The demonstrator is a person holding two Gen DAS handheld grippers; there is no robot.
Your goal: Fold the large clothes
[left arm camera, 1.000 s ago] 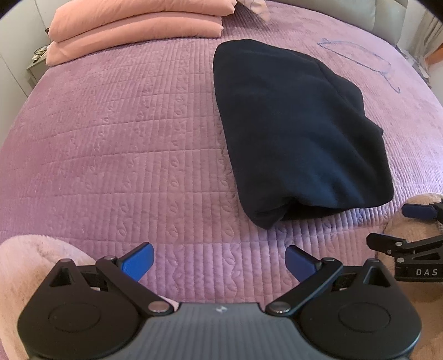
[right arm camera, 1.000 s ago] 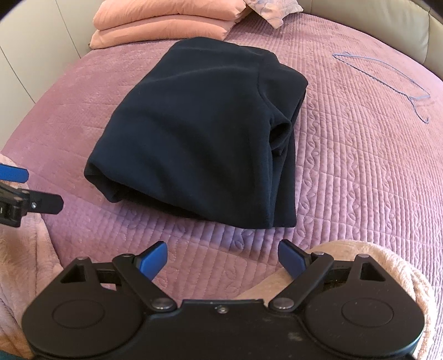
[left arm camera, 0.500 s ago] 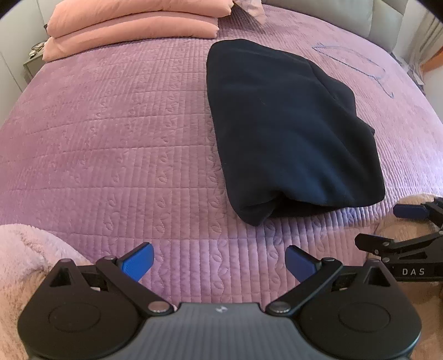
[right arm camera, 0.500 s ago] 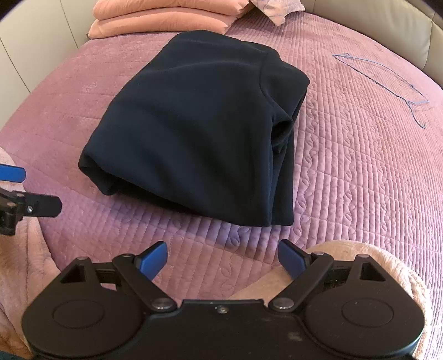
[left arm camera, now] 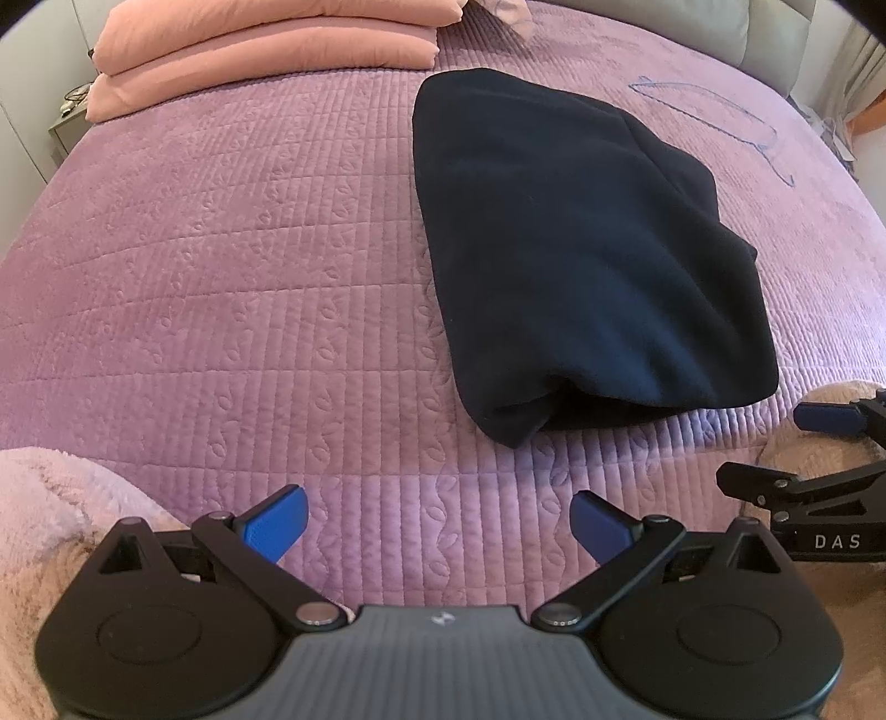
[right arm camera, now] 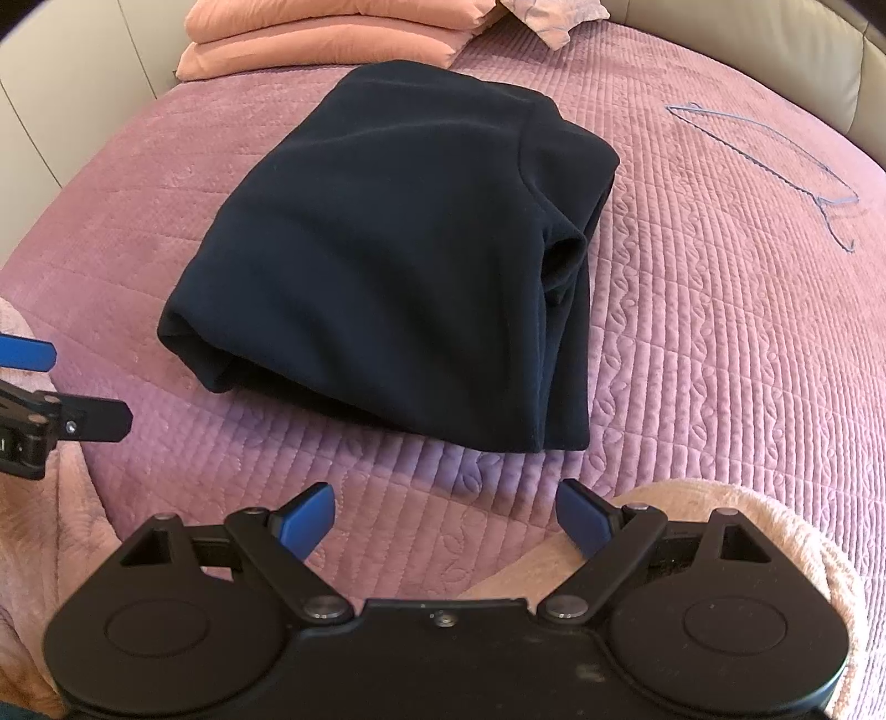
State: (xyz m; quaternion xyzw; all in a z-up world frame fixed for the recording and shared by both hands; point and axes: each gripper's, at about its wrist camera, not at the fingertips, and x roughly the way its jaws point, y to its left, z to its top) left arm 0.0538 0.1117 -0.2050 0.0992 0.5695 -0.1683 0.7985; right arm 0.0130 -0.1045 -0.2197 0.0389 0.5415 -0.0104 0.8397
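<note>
A dark navy fleece garment (left arm camera: 581, 249) lies folded into a thick rectangle on the purple quilted bedspread (left arm camera: 221, 277); in the right wrist view the garment (right arm camera: 398, 249) fills the middle, its thick folded edges toward me. My left gripper (left arm camera: 437, 523) hovers open near the bed's front edge, short of the garment, nothing between its blue pads. My right gripper (right arm camera: 443, 518) is open too, just in front of the garment's near edge and not touching it. Each gripper shows at the edge of the other's view: the right gripper (left arm camera: 803, 448), the left gripper (right arm camera: 61, 387).
Two salmon-pink pillows (left arm camera: 266, 50) are stacked at the head of the bed. A thin blue wire hanger (right arm camera: 775, 160) lies on the bedspread to the right of the garment. Fluffy pink sleeves (right arm camera: 720, 531) cover the person's arms behind the grippers. A grey headboard (right arm camera: 775, 50) runs behind.
Both grippers have drifted slightly nearer the garment and tilted a little; both stay open. The garment has not moved on the bed.
</note>
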